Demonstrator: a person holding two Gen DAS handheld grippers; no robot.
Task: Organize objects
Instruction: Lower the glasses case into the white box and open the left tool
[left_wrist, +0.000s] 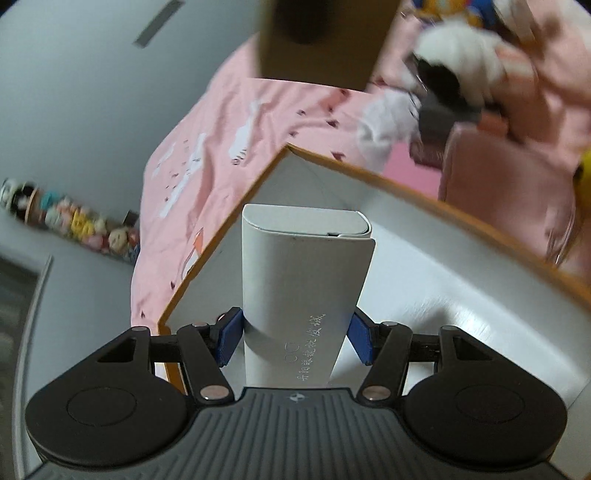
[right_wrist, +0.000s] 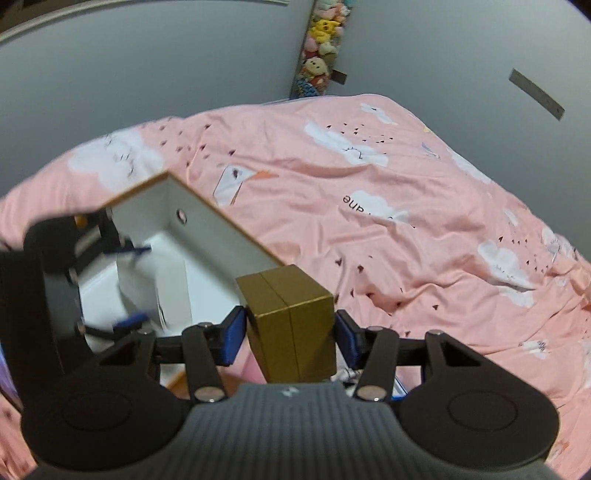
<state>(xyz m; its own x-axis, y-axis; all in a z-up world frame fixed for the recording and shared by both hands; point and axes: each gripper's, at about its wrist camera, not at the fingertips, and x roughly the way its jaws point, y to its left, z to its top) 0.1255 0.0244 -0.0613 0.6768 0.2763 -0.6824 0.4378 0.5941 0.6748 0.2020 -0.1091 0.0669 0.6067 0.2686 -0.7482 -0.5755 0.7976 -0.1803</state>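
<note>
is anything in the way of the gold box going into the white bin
Partly. The left claw and its grey case fill the bin's near end, beside the gold box in the right claw. The rest looks open.

Two grippers, left (left_wrist: 295, 338) and right (right_wrist: 290, 334), carry one box apiece: one white carton (left_wrist: 304, 291), one gold box (right_wrist: 291, 325). One white storage bin (left_wrist: 424, 258) sits on one pink duvet (right_wrist: 369, 221). Roughly a dozen plush toys (right_wrist: 319, 48) line the far wall, too blurred to count exactly.

L hand-held gripper (left_wrist: 295, 338) & R hand-held gripper (right_wrist: 290, 332): both clamped.
</note>
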